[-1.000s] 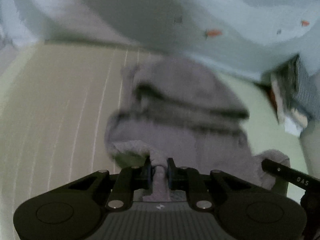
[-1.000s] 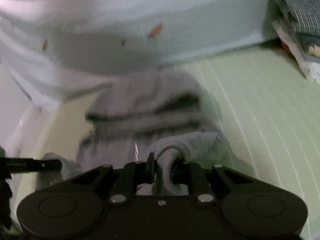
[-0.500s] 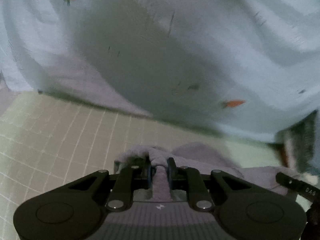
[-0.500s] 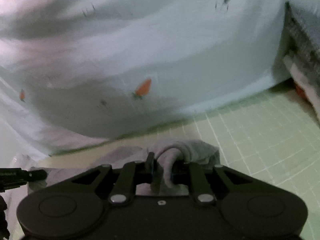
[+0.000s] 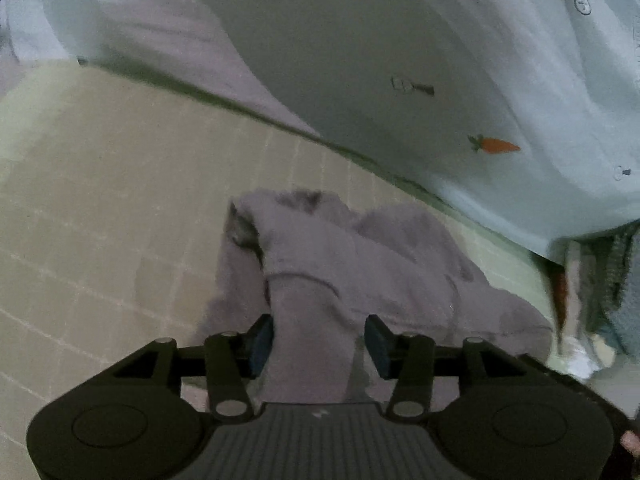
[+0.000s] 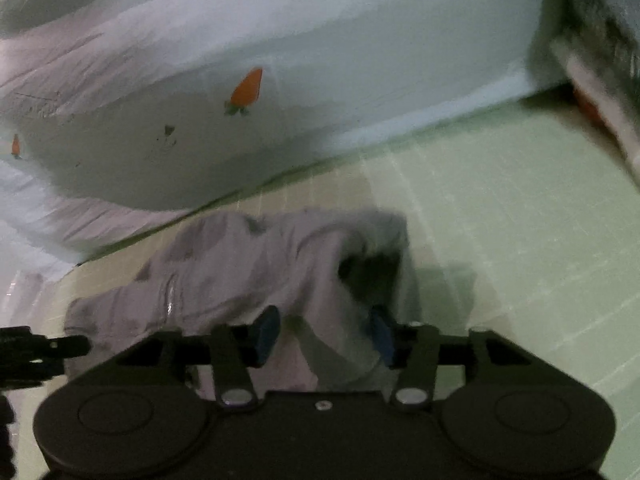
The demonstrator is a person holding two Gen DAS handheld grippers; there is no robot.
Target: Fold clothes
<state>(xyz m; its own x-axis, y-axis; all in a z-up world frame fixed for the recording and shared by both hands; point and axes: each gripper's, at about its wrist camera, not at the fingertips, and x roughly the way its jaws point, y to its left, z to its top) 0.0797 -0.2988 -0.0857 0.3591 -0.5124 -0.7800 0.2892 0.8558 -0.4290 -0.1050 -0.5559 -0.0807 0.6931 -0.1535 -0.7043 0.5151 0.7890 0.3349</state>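
A grey-lilac garment lies bunched and folded over itself on the green grid mat. My left gripper hovers at its near edge. Its jaws are opening, and a fold of the cloth still stands between the pads without being pinched. In the right wrist view the same garment lies on the mat. My right gripper is over its near right corner, jaws opening too, with loose cloth between the blue pads. The left gripper's tip shows at that view's left edge.
A pale blue sheet printed with carrots rises right behind the garment. A stack of folded clothes sits at the mat's right end, also seen in the right wrist view's top right corner. Bare mat lies on both sides.
Both grippers carried the garment's near edge forward toward the sheet and lower. Their jaws, pinched on the cloth before, now stand apart and the fold rests loose.
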